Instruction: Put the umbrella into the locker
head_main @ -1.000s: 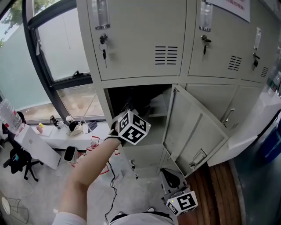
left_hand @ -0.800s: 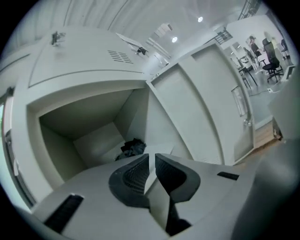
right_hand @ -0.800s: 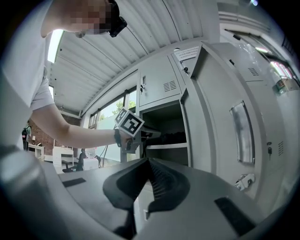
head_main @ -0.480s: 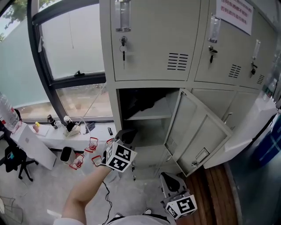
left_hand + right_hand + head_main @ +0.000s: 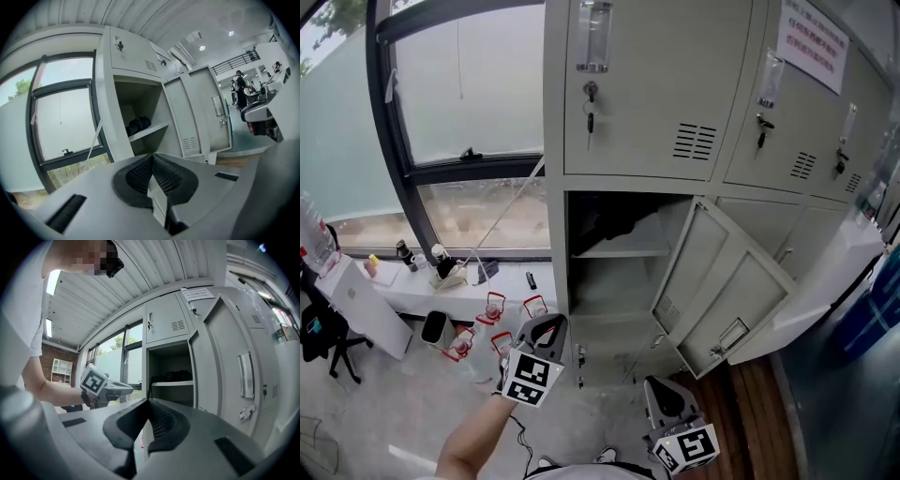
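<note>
- Grey metal locker (image 5: 558, 244) stands with its door (image 5: 722, 281) swung wide open to the right.
- One black umbrella (image 5: 614, 223) lies as a dark bundle on the shelf (image 5: 623, 252) inside the open locker. It is in the top part, toward the left side.
- Nothing touches the umbrella, and both pairs of tongs are well apart from it.
- Down low in front of the locker, under the open part, are the left tongs (image 5: 549, 325). They point toward the locker. Their two jaws are pressed together, and nothing is between them.
- Lower still, under the open door and close to the person, are the right tongs (image 5: 666, 392). Their jaws are pressed together too, and they hold nothing.
- Above the open locker is a shut one with a key (image 5: 591, 105) hanging in its lock.
- Left of the lockers is a big window (image 5: 469, 94) with a dark frame, and small things lie on the floor (image 5: 384, 412) near it.
</note>
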`<state>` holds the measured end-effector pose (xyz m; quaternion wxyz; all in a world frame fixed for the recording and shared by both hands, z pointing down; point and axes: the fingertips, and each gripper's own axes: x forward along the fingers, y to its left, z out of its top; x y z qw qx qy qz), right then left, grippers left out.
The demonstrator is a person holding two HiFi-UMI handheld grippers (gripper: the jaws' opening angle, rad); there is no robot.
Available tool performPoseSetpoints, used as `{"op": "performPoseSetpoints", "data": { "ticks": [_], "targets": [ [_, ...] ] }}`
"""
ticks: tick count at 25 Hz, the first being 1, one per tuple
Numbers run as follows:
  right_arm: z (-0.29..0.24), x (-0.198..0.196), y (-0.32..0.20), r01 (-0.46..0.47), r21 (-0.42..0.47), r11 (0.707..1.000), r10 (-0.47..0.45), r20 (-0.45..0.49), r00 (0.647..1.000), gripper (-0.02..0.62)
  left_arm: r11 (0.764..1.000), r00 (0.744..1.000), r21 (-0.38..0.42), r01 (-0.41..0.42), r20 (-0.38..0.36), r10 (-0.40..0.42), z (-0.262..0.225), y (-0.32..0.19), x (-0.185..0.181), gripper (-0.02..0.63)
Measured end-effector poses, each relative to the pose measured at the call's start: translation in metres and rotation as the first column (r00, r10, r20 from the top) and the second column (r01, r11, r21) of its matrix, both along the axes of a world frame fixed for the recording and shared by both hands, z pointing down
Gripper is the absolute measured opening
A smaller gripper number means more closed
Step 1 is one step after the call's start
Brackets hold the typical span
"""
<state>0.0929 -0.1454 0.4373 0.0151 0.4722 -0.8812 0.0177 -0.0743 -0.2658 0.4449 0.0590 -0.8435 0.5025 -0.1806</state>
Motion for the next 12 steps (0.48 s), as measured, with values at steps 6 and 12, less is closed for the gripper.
{"op": "performPoseSetpoints", "data": {
  "ticks": [6,12],
  "targets": [
    [-0.002,0.004,-0.001,-0.016,0.005,1.0,0.016,-0.009,1.0,0.017,0.998,0.997,-0.003,0.064,-0.051,-0.065,-0.001,0.038,-0.037,0.021],
    [-0.006,0.008,-0.007,-0.03,0.01,1.0,0.03,-0.014,0.999,0.017,0.994,0.989,0.036,0.106,-0.107,-0.102,-0.012,0.071,-0.055,0.021]
  ]
}}
